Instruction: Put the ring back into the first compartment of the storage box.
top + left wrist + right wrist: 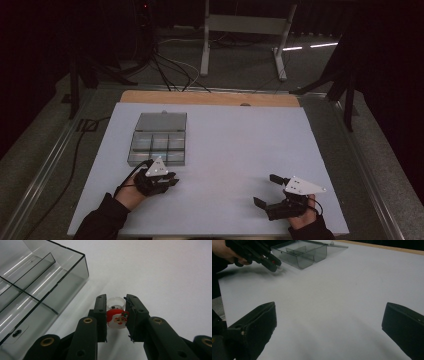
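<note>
- Small white plastic ring with a red Santa face [117, 315] sits at centre frame, clamped between the jaws of the left gripper [115, 315].
- Smoky clear plastic compartment box [37, 287] lies just beside it, upper left, lid open.
- White tabletop [162, 272] stretches bare beyond.
- Right gripper [265, 190], lower right in the high view, gapes with nothing held.

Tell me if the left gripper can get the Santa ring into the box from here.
Probably yes. The left gripper is shut on the Santa ring, the box lies just beyond with its lid open, and nothing stands between them.
</note>
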A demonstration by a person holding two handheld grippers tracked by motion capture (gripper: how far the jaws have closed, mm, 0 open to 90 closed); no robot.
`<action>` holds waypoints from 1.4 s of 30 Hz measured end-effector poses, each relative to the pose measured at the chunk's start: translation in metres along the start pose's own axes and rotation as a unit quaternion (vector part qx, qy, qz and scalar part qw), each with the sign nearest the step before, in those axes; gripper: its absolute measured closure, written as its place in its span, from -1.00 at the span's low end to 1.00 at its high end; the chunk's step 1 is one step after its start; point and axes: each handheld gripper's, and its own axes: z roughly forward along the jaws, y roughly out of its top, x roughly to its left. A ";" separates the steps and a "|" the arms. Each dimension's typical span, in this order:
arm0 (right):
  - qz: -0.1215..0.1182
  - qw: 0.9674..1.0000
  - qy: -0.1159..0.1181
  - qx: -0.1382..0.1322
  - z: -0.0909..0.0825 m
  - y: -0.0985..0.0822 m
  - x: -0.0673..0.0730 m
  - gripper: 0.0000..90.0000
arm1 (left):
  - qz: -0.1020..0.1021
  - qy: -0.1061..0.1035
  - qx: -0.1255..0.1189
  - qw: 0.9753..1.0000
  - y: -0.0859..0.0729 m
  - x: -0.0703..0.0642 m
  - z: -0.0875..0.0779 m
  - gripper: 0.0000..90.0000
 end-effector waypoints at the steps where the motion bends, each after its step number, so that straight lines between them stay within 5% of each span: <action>1: 0.000 1.000 0.000 0.000 0.000 0.000 0.000 -1.00 | -0.003 -0.003 0.001 1.000 0.000 0.000 0.000 0.63; 22: 0.001 1.000 -0.001 0.000 0.000 0.000 0.000 -1.00 | 0.002 -0.018 -0.009 1.000 0.006 -0.002 -0.012 0.63; 42: 0.000 1.000 0.000 0.001 0.000 -0.001 0.001 -1.00 | -0.019 -0.008 -0.029 0.999 0.013 0.005 -0.027 0.63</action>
